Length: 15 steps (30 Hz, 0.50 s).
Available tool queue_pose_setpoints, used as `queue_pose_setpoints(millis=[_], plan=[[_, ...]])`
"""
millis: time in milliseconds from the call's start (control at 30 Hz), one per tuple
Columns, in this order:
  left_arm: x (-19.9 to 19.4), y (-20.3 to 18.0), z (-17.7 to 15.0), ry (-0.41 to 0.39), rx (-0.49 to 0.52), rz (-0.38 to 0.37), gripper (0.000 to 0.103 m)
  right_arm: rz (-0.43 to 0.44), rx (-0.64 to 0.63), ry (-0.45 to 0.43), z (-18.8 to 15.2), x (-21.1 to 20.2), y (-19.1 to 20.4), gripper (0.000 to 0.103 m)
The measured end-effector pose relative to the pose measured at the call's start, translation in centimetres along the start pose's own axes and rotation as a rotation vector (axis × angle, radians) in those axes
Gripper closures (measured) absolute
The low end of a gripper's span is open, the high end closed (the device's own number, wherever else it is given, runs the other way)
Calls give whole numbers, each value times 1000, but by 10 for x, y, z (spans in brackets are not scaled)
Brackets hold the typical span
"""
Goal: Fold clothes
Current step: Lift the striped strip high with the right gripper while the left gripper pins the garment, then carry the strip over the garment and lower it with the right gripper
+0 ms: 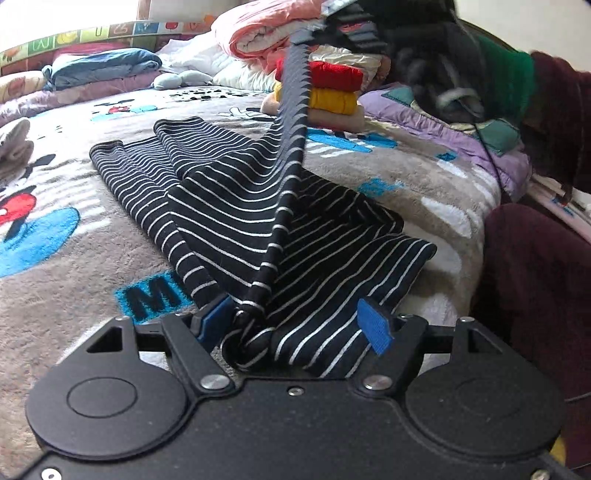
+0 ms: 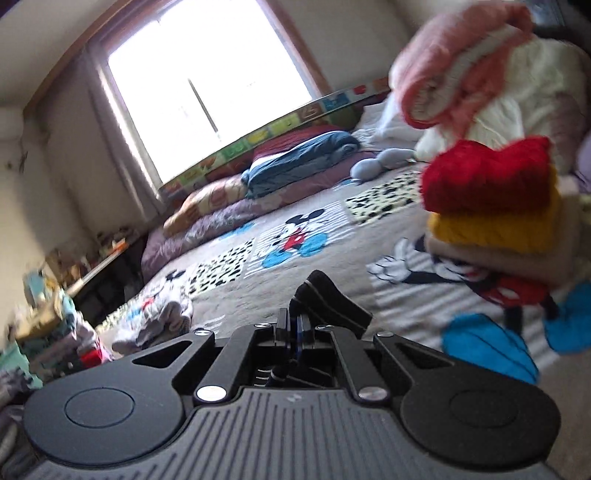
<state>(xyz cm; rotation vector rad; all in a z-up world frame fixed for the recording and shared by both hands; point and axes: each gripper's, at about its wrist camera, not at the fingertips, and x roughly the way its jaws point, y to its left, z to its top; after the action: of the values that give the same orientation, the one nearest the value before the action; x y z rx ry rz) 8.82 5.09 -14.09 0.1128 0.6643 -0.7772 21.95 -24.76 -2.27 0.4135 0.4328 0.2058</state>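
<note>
A navy garment with white stripes (image 1: 229,199) lies partly spread on a Mickey Mouse blanket (image 1: 74,258) on the bed. My left gripper (image 1: 295,321) is open; its blue-padded fingers (image 1: 373,325) stand wide apart with a bunched hem of the garment lying between them. A taut stretched edge of the garment (image 1: 291,147) rises to my right gripper (image 1: 351,22), held high at the top of the left wrist view. In the right wrist view my right gripper (image 2: 295,325) is shut on a fold of the striped garment (image 2: 328,299), above the bed.
A stack of folded red, yellow and beige clothes (image 1: 336,96) sits on the bed, also in the right wrist view (image 2: 491,199). Pink and white bedding (image 2: 472,74) is piled behind it. Folded blue cloth (image 1: 103,66) lies by the window. A person's maroon-clad leg (image 1: 535,277) is at right.
</note>
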Motion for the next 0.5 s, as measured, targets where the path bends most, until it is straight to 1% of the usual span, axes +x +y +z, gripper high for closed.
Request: queue_pose_setpoints(millis=[233, 500], plan=[[-3, 7, 0, -5, -22, -50, 29, 10, -130, 41, 16, 45, 54, 98], [-4, 12, -1, -14, -38, -91, 26, -10, -239, 115, 8, 106, 99, 98]])
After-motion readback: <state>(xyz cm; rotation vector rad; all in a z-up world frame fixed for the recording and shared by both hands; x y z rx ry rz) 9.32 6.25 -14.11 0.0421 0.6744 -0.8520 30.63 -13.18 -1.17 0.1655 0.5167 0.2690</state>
